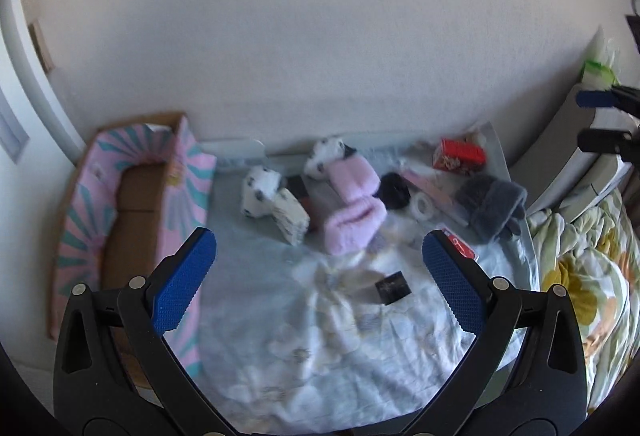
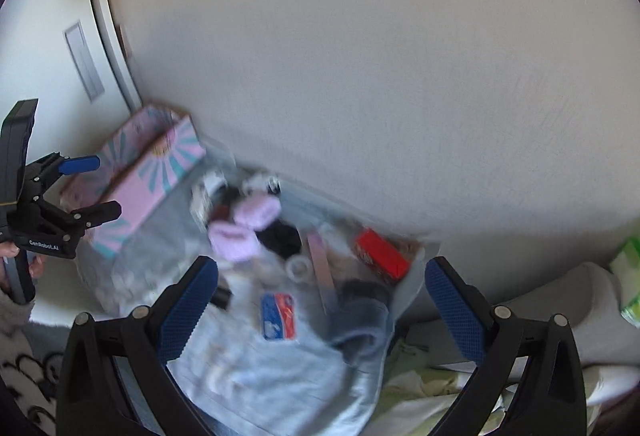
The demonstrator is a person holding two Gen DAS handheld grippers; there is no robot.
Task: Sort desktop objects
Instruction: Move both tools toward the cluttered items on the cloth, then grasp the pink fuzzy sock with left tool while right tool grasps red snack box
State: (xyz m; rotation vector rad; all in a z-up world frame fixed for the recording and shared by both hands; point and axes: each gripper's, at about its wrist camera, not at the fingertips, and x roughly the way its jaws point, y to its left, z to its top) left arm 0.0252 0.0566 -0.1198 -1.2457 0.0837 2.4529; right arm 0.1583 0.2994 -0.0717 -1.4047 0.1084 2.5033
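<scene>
Wide apart and holding nothing, the left gripper (image 1: 319,276) hangs over the pale blue cloth (image 1: 280,336), its blue pads either side of a small black square (image 1: 393,288) lying flat on the fabric. Further back sits the pile to be sorted: two pink fluffy cuffs (image 1: 354,204), a spotted white soft toy (image 1: 260,192) touching a patterned packet (image 1: 291,214), a black lump (image 1: 395,190), a roll of clear tape (image 1: 424,206), a grey glove (image 1: 490,206) and a red box (image 1: 460,155) near the wall. To the left, the pink cardboard box (image 1: 132,196) stands with its flaps up, just beside the cloth. Over on the other side, the right gripper (image 2: 322,302) is spread wide too, empty, above a blue and red card (image 2: 279,316); that view is blurred.
</scene>
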